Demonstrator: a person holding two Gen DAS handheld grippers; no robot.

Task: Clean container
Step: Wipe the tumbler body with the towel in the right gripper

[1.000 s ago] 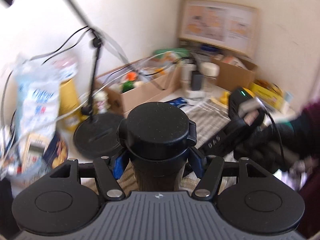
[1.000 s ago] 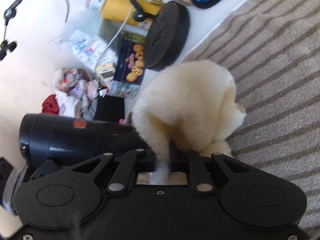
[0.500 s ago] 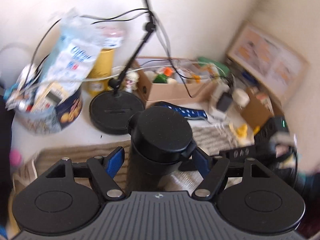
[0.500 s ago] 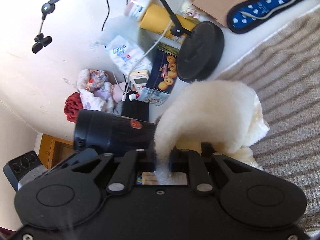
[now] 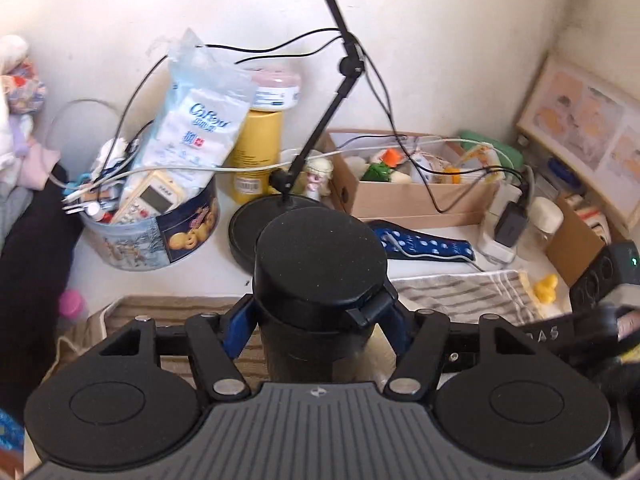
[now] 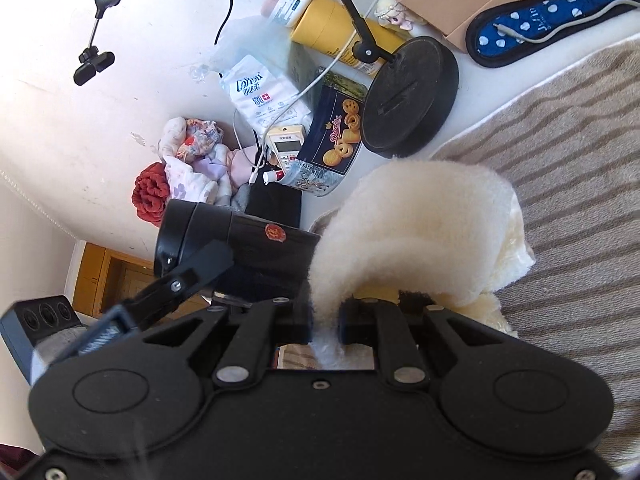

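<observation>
We have the left gripper [image 5: 316,320] clamped on the black container [image 5: 320,280], its blue-lined fingers [image 5: 236,326] pressing either side just under the lid, so the container fills the centre of the left wrist frame, lid toward the camera. We read this hold as a brace: one tool fixes the body so the other can rub along it. The right gripper [image 6: 324,322] is pinched on a fold of the cream fleece cloth [image 6: 416,236], which bulges up and forward from the jaws across the middle of the right wrist frame. In that view the container [image 6: 240,248] lies sideways at centre left, lid end toward the left, its far end going under the cloth's left edge; cloth and container appear to touch there, though the contact itself is hidden. A red sticker [image 6: 274,233] shows on its side. Beneath both lies the striped towel [image 6: 568,160] on the desk [image 5: 192,276]. Cookie tin [image 5: 160,232] and lamp base [image 6: 412,92] sit behind, well apart. Wiping seems under way; how much surface is done we cannot tell.
</observation>
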